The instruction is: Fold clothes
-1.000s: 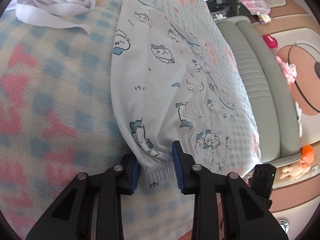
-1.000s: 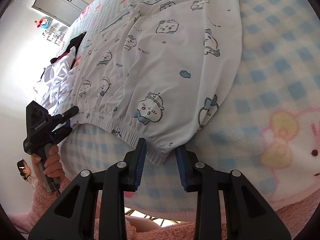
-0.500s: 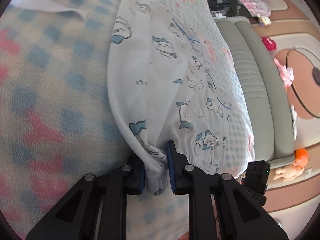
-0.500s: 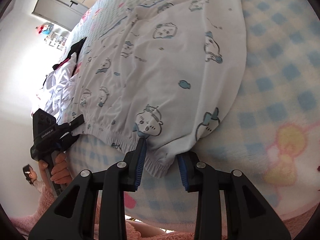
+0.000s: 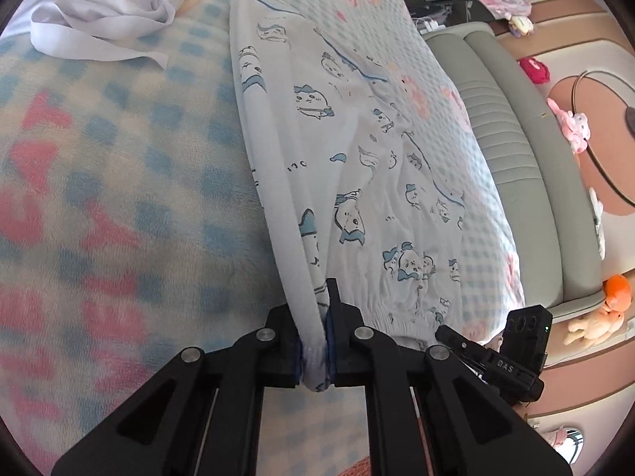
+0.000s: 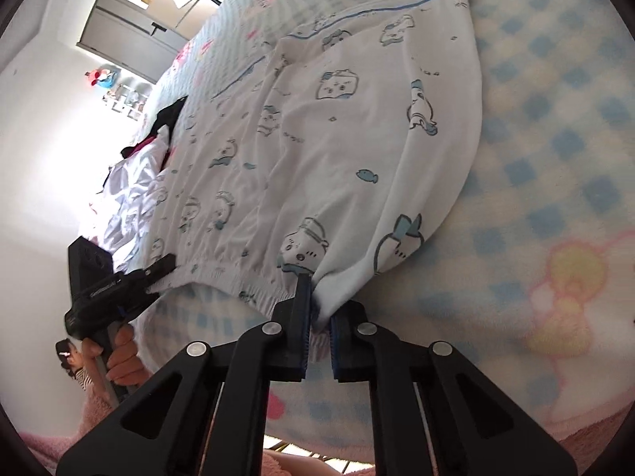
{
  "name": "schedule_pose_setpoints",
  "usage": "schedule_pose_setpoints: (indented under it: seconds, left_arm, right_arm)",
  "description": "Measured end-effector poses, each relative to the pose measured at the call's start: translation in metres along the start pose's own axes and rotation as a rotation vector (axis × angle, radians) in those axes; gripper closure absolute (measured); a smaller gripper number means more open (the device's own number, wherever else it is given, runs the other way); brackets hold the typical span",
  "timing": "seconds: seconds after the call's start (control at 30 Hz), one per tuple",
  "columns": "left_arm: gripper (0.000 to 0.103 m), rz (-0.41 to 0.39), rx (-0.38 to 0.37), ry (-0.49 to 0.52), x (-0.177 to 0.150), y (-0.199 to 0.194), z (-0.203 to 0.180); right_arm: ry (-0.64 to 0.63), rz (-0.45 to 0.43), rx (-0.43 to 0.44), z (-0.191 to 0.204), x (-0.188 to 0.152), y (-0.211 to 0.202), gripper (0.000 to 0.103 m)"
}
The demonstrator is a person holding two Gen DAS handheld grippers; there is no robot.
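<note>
White pyjama trousers [image 5: 357,150] with a blue cartoon print lie flat on a pastel checked blanket [image 5: 119,198]. Their elastic waistband faces me at the bed's near edge. My left gripper [image 5: 315,357] has its jaws closing, and the left waistband corner is bunched and pinched between the pads. In the right wrist view the trousers [image 6: 337,139] spread away from my right gripper [image 6: 320,333]. Its jaws are closing too, with the right waistband corner squeezed between the blue pads. The left gripper [image 6: 158,269], held by a hand [image 6: 123,361], shows at the waistband's far end.
A crumpled white garment [image 5: 99,12] lies on the blanket at the far left, with a black one [image 6: 166,119] beyond it. A grey padded bench [image 5: 516,139] runs along the bed's right side. Toys [image 5: 571,127] are scattered on the floor.
Both pairs of jaws have closed from open around the waistband to pinching its corners. The cloth at each corner has bunched up and risen a little off the blanket.
</note>
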State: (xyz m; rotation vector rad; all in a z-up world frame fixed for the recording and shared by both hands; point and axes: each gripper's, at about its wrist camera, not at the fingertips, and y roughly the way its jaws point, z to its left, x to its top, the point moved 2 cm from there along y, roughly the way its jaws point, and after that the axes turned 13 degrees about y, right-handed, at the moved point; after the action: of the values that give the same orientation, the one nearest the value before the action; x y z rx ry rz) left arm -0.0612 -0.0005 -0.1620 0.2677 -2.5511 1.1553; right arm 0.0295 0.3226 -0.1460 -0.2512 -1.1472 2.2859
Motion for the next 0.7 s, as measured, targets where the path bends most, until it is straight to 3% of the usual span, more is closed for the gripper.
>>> schedule_pose_setpoints:
  seconds: [0.03,0.13,0.17,0.23,0.3,0.53,0.7]
  left_arm:
    - [0.092,0.009,0.005,-0.006,0.0,0.003,0.002]
    - [0.09,0.031,0.015,-0.021,0.001,0.012,0.005]
    - [0.091,0.029,0.023,-0.013,0.001,0.011,0.004]
    - [0.093,0.026,0.04,0.002,0.0,0.009,0.0]
    - [0.094,0.014,0.039,0.001,-0.002,0.003,-0.002]
    - [0.094,-0.017,0.016,0.004,-0.021,-0.024,-0.018]
    - [0.089,0.047,0.076,-0.005,-0.028,-0.01,-0.004]
  right_arm:
    - [0.015,0.015,-0.007,-0.003,0.002,0.007,0.08]
    - [0.045,0.034,0.005,-0.007,0.009,0.02,0.077]
    - [0.03,0.032,0.0,-0.005,0.008,0.021,0.078]
    - [-0.005,0.022,-0.002,0.002,0.006,0.017,0.092]
    - [-0.037,0.001,-0.01,0.007,0.001,0.009,0.097]
    - [-0.079,-0.081,0.044,0.024,-0.021,-0.029,0.099]
    - [-0.083,-0.031,0.003,0.017,-0.021,-0.019,0.097]
